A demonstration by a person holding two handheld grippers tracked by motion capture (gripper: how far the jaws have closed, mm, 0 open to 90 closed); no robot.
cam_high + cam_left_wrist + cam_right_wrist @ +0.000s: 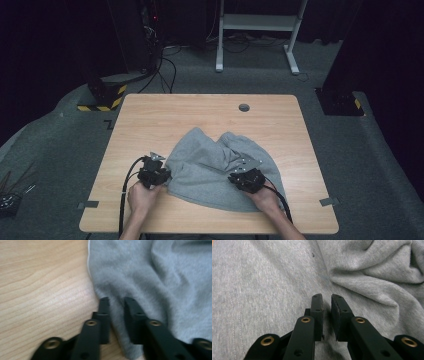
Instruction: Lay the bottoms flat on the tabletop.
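High view: grey cloth (215, 170) lying rumpled near the front of the worktop (150, 115).
Left tool (159, 176) pinches the cloth's left edge, fabric between its narrow jaws. Right tool (239, 176) sits on the cloth, jaws nearly closed; can't tell if it's got any fabric.

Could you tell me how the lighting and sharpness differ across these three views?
High view: table lit, surroundings nearly black, slightly soft. Left gripper view: grey garment and wood grain smeared and blurry, near parts of the left claw blurred. Right gripper view: sharper, the knit shows, soft shadows lie in the folds beyond the right claw.
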